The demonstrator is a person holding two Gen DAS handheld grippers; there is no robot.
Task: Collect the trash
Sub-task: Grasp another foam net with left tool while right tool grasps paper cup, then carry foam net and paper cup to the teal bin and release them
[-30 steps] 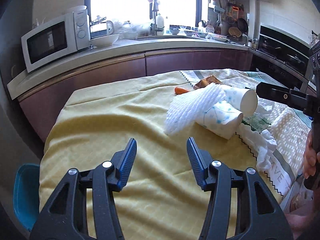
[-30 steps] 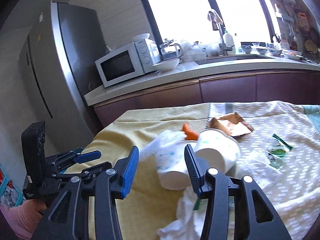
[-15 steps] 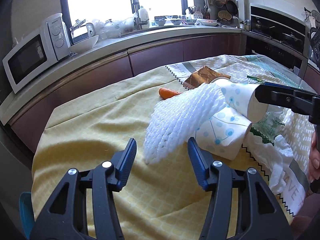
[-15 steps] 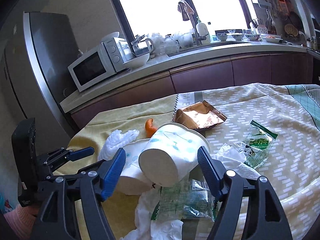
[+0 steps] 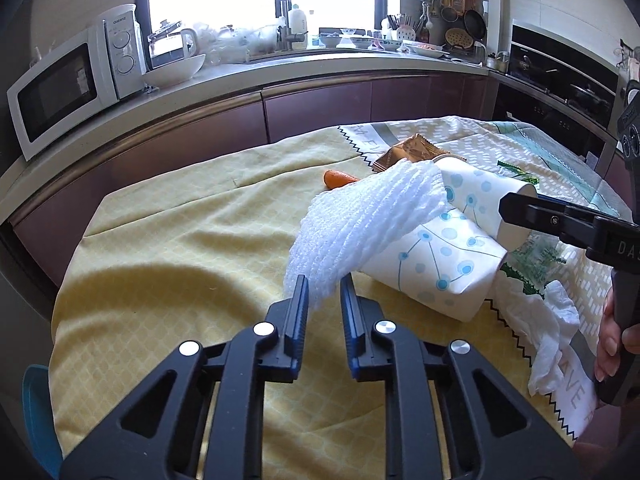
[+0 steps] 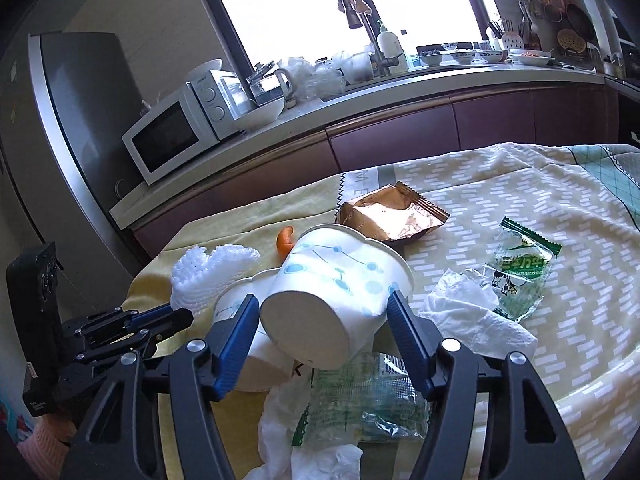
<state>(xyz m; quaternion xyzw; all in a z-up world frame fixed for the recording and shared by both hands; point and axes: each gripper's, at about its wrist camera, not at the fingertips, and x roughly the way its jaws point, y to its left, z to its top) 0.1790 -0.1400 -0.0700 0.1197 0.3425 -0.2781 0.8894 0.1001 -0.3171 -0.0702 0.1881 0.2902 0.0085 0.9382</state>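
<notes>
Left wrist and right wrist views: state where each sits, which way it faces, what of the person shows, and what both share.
Left wrist: rides the left hand-held gripper, facing across the yellow tablecloth toward the counter; its fingers are closed on the white foam net; the person's right hand shows at the right edge.
Right wrist: rides the right hand-held gripper, facing the microwave and window; its fingers straddle the upper paper cup; the left hand-held gripper appears at lower left.
Shared: cups, foam net, carrot piece, brown wrapper.
</notes>
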